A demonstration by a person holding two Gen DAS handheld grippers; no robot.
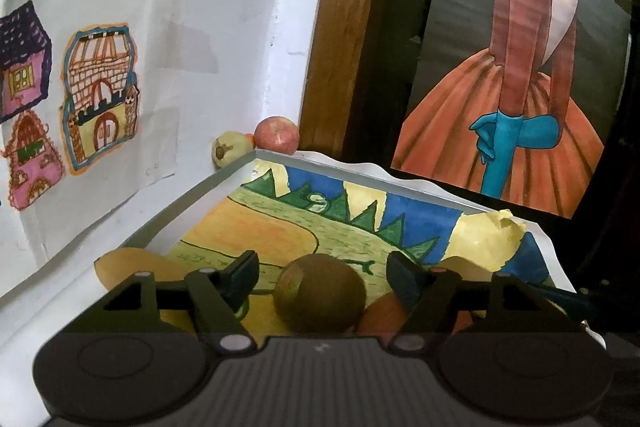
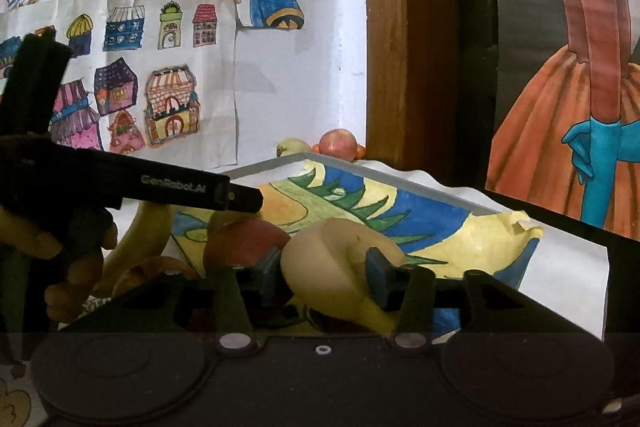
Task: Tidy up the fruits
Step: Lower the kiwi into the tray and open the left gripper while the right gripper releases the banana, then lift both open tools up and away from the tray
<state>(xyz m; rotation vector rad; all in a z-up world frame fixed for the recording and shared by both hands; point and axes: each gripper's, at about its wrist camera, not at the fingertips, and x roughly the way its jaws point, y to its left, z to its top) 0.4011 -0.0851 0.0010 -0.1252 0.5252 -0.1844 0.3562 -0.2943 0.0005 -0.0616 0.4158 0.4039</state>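
In the left wrist view my left gripper (image 1: 324, 275) is open, with a brown kiwi (image 1: 320, 303) lying between its fingers and a small gap on each side. The kiwi rests on a painted sheet (image 1: 280, 227). A reddish fruit (image 1: 380, 315) touches the kiwi's right side, and a yellow fruit (image 1: 128, 267) lies to the left. In the right wrist view my right gripper (image 2: 324, 273) is shut on a pale yellow pear (image 2: 320, 259). Just behind the pear is a red apple (image 2: 248, 239), and a banana (image 2: 140, 239) lies further left.
A red apple (image 1: 277, 133) and a pale fruit (image 1: 228, 149) sit in the far corner by the wall. Drawings cover the white wall (image 1: 248, 47). A wooden door frame (image 1: 344, 27) stands behind. A hand (image 2: 60, 247) holds the left gripper (image 2: 240, 199) at the left.
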